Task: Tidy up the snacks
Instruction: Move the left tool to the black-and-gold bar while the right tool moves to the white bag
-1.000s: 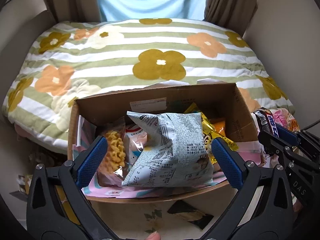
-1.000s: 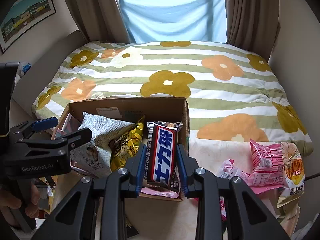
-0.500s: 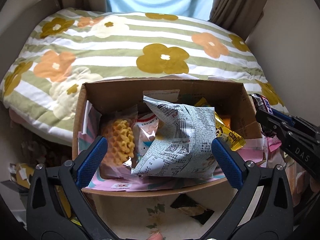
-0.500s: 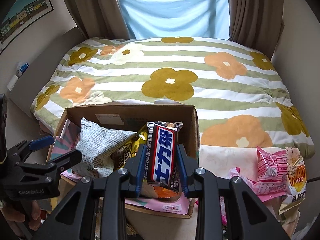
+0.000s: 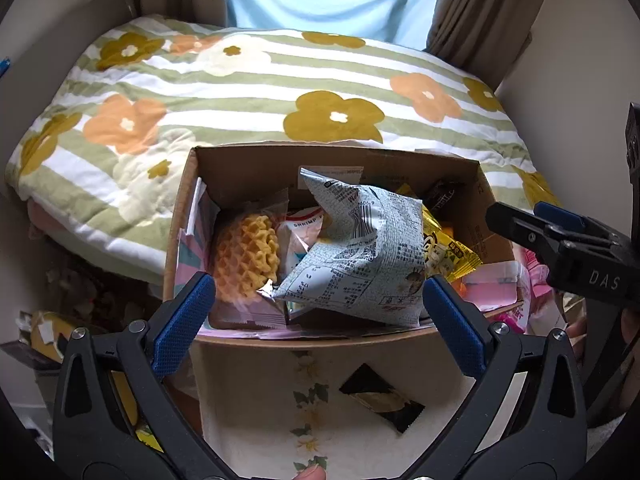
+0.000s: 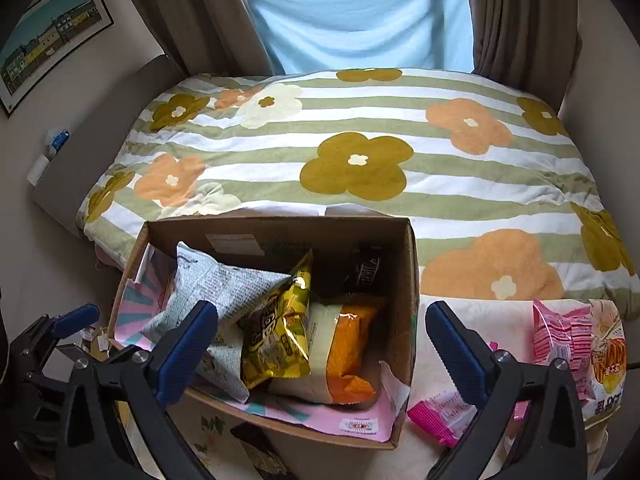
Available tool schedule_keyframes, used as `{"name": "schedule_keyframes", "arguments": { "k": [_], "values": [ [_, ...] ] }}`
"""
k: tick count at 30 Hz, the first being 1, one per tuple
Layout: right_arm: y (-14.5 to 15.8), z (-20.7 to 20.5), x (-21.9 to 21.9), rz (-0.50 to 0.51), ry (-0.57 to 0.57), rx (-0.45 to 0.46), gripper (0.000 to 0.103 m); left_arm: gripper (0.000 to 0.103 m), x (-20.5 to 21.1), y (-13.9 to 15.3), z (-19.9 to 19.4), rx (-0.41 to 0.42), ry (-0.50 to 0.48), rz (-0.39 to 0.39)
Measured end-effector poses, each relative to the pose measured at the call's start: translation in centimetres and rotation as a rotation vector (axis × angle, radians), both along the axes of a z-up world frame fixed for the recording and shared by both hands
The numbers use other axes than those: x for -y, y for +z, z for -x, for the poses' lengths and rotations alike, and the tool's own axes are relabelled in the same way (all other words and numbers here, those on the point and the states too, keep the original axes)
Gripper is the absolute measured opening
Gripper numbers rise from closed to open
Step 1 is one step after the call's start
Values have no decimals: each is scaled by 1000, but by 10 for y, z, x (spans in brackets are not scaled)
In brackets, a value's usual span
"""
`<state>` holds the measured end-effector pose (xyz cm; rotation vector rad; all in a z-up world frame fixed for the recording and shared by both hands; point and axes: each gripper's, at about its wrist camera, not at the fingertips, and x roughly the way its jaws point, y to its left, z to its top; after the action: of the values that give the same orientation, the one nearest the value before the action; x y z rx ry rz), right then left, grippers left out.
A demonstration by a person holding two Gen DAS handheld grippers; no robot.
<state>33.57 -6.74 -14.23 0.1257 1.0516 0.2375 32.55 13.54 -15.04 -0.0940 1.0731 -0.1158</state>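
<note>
A cardboard box (image 6: 409,280) sits at the near edge of the bed, full of snacks: a pale newsprint-pattern bag (image 5: 360,256), a yellow bag (image 6: 280,328), an orange bag (image 6: 348,344), a waffle-snack pack (image 5: 246,256) and a dark bar (image 6: 366,272) standing at the back right. The box also shows in the left wrist view (image 5: 248,164). My right gripper (image 6: 320,340) is open and empty above the box's near side. My left gripper (image 5: 318,308) is open and empty at the box's near edge.
Pink snack packs (image 6: 560,336) and a noodle-print bag (image 6: 608,356) lie on the bed right of the box. A small magenta pack (image 6: 436,416) lies by the box corner. A dark wrapper (image 5: 380,396) lies below the box. The floral duvet (image 6: 356,168) stretches behind.
My right gripper was shut on the red-and-blue bar above the box; it has opened and the bar is no longer between its fingers. The left gripper stayed open, shifting slightly.
</note>
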Motion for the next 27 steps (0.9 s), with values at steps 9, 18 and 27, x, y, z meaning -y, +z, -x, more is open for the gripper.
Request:
{"name": "schedule_keyframes", "arguments": {
  "k": [9,18,27],
  "values": [
    [6,30,8,-11,-12,16,103,103,6,8,18,13,6,6],
    [25,50,17,-16,10,63,103,103,11,23,40,47,41,3],
    [36,73,43,-33,101,127,103,103,26,26,70,47,179,0]
  ]
}}
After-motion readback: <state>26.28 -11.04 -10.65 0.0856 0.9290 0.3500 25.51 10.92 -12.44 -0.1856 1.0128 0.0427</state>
